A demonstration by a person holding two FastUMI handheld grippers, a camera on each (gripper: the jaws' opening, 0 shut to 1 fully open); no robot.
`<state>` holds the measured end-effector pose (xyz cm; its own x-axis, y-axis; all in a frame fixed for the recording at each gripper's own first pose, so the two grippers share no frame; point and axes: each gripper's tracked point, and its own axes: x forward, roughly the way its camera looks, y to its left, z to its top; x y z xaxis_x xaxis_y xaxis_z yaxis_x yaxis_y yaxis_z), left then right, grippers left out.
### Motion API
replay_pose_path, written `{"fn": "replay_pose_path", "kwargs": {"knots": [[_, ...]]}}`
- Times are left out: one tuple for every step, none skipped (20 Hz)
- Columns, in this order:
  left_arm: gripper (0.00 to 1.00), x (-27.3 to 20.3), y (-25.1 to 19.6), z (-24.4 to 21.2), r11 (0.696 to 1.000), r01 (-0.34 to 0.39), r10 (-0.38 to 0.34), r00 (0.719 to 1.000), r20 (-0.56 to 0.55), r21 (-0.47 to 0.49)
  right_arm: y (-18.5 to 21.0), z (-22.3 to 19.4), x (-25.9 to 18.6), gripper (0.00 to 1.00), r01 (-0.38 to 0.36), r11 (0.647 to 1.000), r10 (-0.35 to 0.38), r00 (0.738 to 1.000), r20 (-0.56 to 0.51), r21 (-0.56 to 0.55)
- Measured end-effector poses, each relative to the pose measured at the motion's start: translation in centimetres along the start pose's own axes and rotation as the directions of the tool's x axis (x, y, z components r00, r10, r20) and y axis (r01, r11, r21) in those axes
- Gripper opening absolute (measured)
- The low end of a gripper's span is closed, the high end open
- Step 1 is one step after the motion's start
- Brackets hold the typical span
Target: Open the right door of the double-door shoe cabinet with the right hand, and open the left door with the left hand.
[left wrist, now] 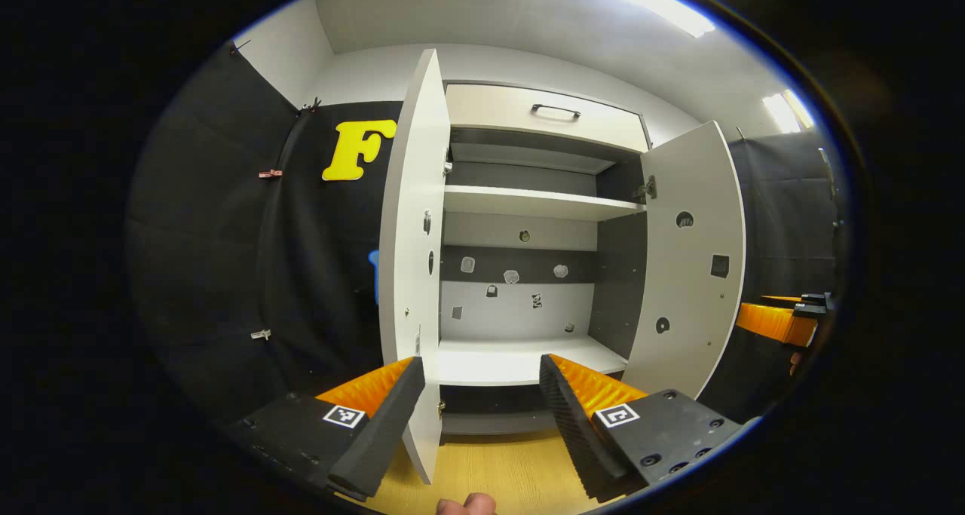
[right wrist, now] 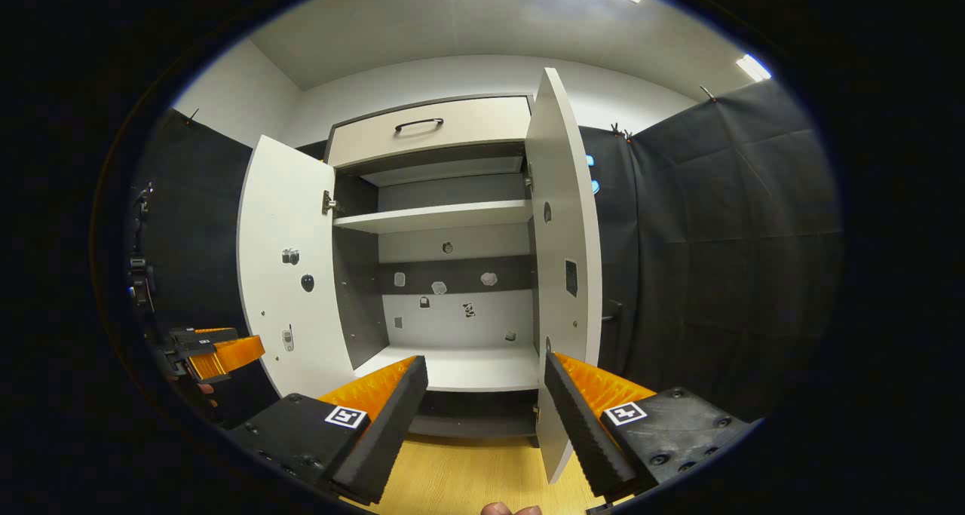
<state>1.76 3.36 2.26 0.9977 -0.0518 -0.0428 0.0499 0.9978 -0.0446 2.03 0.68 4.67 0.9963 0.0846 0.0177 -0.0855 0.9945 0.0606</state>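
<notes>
Both doors are standing swung wide. The left claw (left wrist: 482,402), fingers apart and empty, is facing the left door (left wrist: 413,259) edge; the right claw (right wrist: 486,402), likewise apart, is facing the right door (right wrist: 565,259), probably just released.

My left gripper view looks forward along my own fingers from low and near, just outside the left white door (left wrist: 413,259) of the open grey-and-white shoe cabinet (left wrist: 528,198), facing its shelves. My right gripper view does likewise from beside the right white door (right wrist: 565,259). Both views share the cabinet's interior, its top drawer with a black handle (right wrist: 430,129) and the wooden floor (right wrist: 467,477).
</notes>
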Motion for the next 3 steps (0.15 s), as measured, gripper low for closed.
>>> {"fn": "replay_pose_path", "kwargs": {"knots": [[0.95,-0.03,-0.03,0.01,1.000,0.000,0.000,1.000,-0.001,0.000,-0.08,0.00,0.00,0.98,0.000,1.000,0.000,1.000,-0.001,0.000],[0.95,0.09,-0.07,-0.02,1.000,0.001,-0.001,1.000,-0.001,0.001,-0.14,-0.03,-0.03,0.98,0.001,1.000,-0.001,1.000,-0.001,0.001],[0.95,0.09,-0.14,-0.02,1.000,0.001,-0.001,1.000,-0.002,0.002,-0.16,-0.06,-0.06,0.98,0.000,1.000,0.000,1.000,-0.002,0.001]]}}
